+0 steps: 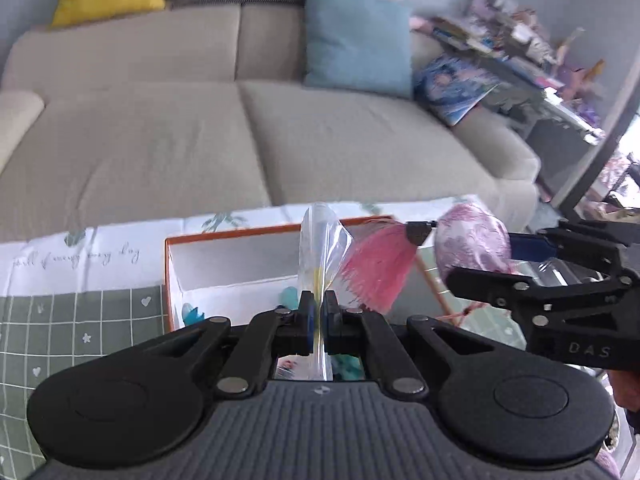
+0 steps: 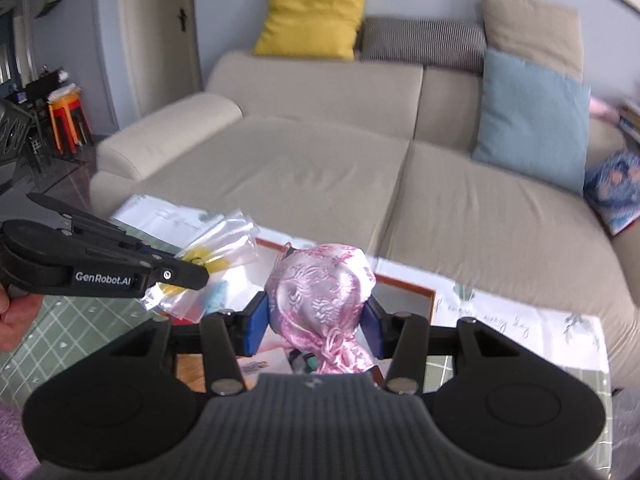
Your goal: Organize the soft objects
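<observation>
My left gripper (image 1: 319, 312) is shut on a clear plastic bag (image 1: 320, 248), which stands up between its pads above an orange-rimmed white box (image 1: 224, 252). The same bag (image 2: 218, 254), with something yellow inside, shows in the right wrist view beside the left gripper (image 2: 200, 270). My right gripper (image 2: 316, 322) is shut on a pink silk pouch (image 2: 322, 284), bulging between the blue pads, its gathered end hanging down. From the left wrist view the pouch (image 1: 472, 238) hangs at the right in the right gripper (image 1: 470, 246), with a pink tassel (image 1: 378, 264) spreading beside it.
The box sits on a table with a green grid cloth (image 1: 80, 320) and a white printed cloth (image 1: 80, 256). Behind is a beige sofa (image 2: 320, 168) with yellow (image 2: 312, 16), blue (image 2: 528, 116) and striped cushions. Cluttered shelves (image 1: 520, 40) stand far right. A hand (image 2: 16, 320) holds the left gripper.
</observation>
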The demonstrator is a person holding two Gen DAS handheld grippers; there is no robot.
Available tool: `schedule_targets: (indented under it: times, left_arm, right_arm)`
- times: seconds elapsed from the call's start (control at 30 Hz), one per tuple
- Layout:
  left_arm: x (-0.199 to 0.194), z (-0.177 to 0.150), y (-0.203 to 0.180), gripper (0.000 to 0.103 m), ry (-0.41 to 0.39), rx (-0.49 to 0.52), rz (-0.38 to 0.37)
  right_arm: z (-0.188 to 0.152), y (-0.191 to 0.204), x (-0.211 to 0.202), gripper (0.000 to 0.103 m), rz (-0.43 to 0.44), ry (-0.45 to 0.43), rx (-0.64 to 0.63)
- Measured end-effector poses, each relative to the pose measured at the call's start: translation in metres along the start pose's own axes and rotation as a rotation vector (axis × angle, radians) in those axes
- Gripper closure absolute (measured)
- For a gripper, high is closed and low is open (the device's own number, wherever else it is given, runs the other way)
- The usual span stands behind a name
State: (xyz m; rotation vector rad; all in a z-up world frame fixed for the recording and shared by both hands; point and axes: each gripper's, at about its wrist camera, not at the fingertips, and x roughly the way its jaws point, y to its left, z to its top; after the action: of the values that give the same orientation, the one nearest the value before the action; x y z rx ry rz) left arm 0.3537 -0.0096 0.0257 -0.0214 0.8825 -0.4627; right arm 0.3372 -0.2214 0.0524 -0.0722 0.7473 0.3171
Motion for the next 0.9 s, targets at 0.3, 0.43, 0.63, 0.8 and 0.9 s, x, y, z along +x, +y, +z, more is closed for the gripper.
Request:
schedule_targets:
  times: [0.3, 0.43, 0.63, 0.8, 0.9]
  left_arm:
    - [0.100, -0.002, 0.040, 0.098, 0.190, -0.049, 0.082]
    - [0.117, -0.007, 0.042, 0.089, 0.246, -0.046, 0.093]
    - [0.116, -0.010, 0.042, 0.053, 0.248, -0.044, 0.098]
    - [0.098, -0.006, 0.041, 0.047, 0.201, -0.076, 0.095]
    - [0.085, -0.002, 0.036, 0.036, 0.176, -0.056, 0.102]
  right_arm:
    - [-0.020, -0.029, 0.107, 0.054, -0.029, 0.200, 0.052]
    - [-0.032, -0.030, 0.127, 0.052, -0.023, 0.250, 0.051]
    - [-0.032, -0.028, 0.132, 0.042, -0.006, 0.258, 0.044]
    - [-0.028, -0.025, 0.120, 0.032, -0.009, 0.232, 0.040]
    - [-0.024, -0.018, 0.106, 0.032, -0.010, 0.217, 0.031]
